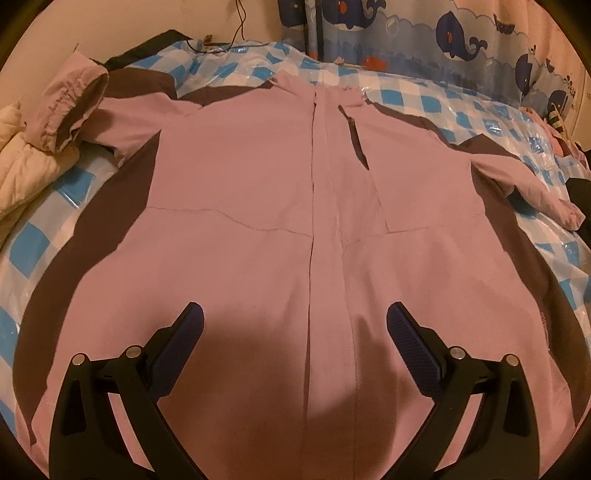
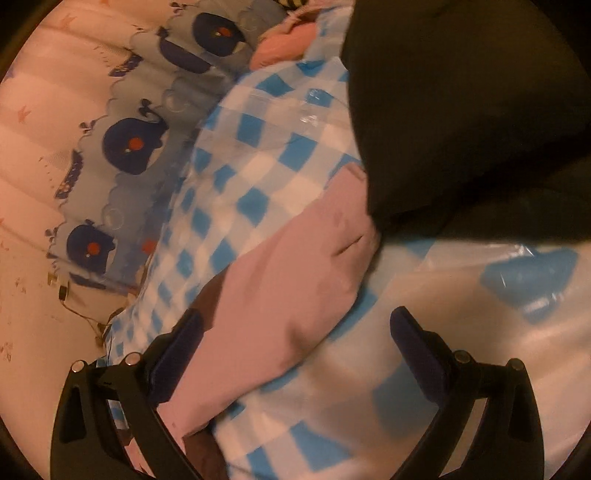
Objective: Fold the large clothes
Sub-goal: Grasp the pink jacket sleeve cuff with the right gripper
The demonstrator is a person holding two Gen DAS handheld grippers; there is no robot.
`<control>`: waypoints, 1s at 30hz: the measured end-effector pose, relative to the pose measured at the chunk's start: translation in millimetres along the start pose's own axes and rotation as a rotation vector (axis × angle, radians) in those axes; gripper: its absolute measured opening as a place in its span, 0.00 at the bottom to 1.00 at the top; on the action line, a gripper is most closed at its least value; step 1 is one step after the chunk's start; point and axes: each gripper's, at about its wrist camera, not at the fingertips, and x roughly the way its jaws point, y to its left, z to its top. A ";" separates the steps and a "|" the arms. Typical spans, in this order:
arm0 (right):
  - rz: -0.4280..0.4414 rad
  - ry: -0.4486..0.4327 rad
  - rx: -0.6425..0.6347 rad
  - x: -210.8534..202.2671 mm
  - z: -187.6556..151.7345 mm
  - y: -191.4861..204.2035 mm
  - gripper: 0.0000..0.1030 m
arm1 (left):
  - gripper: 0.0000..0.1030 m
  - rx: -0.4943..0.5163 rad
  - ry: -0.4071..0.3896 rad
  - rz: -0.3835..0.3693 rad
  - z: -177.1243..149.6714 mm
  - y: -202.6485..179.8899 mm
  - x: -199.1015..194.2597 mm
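Observation:
A large pink jacket (image 1: 258, 177) with dark brown side panels lies spread front-up on the bed, zipper running down its middle. Its left sleeve (image 1: 74, 107) is bent back at the far left, cuff raised; the right sleeve (image 1: 532, 192) stretches to the right. My left gripper (image 1: 294, 325) hovers open over the jacket's lower middle, nothing between its fingers. In the right wrist view my right gripper (image 2: 295, 325) is open, close above the pink right sleeve (image 2: 295, 273), which passes between its blue-padded fingers (image 2: 184, 332). The sleeve's cuff end runs under a black cloth.
A blue-and-white checked cover under clear plastic (image 1: 424, 96) spreads over the bed. A cream padded garment (image 1: 22, 166) lies at the left edge. Whale-print fabric (image 1: 443, 33) lines the back. A black cloth (image 2: 461, 110) sits at the right, pink clothing (image 2: 284, 44) beyond it.

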 end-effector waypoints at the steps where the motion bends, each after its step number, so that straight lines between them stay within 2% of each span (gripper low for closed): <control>1: -0.001 0.005 -0.004 7.5 2.1 -1.9 0.94 | 0.93 -0.003 0.006 -0.002 -0.2 0.6 1.7; 5: 0.038 0.009 0.009 31.5 9.2 -8.9 0.94 | 0.93 -0.018 0.022 -0.013 -1.1 4.3 6.4; 12: 0.025 0.019 0.027 60.4 14.1 -16.1 0.94 | 0.93 -0.018 0.036 -0.014 -2.8 4.9 10.8; 13: 0.014 0.010 0.024 62.9 15.0 -17.1 0.91 | 0.93 -0.014 0.036 -0.011 -3.4 4.1 11.1; 15: -0.001 0.003 0.019 66.7 17.2 -17.9 0.76 | 0.93 -0.010 0.037 -0.009 -2.5 3.1 12.3; 17: -0.048 0.006 0.006 70.3 19.9 -19.3 0.40 | 0.93 -0.008 0.040 -0.007 -2.7 2.0 12.9; 19: -0.061 -0.003 -0.010 67.4 21.6 -20.0 0.23 | 0.93 -0.007 0.043 -0.007 -3.5 1.7 13.4; 22: -0.028 -0.032 -0.048 55.2 22.8 -12.4 0.18 | 0.93 -0.011 0.043 -0.008 -3.5 1.4 12.6; 27: 0.081 -0.115 -0.136 16.6 23.4 20.7 0.17 | 0.93 -0.026 0.046 -0.021 -1.2 3.8 13.2; 30: 0.104 -0.146 -0.162 -0.1 25.7 38.0 0.17 | 0.93 -0.044 0.052 -0.038 0.7 6.7 12.8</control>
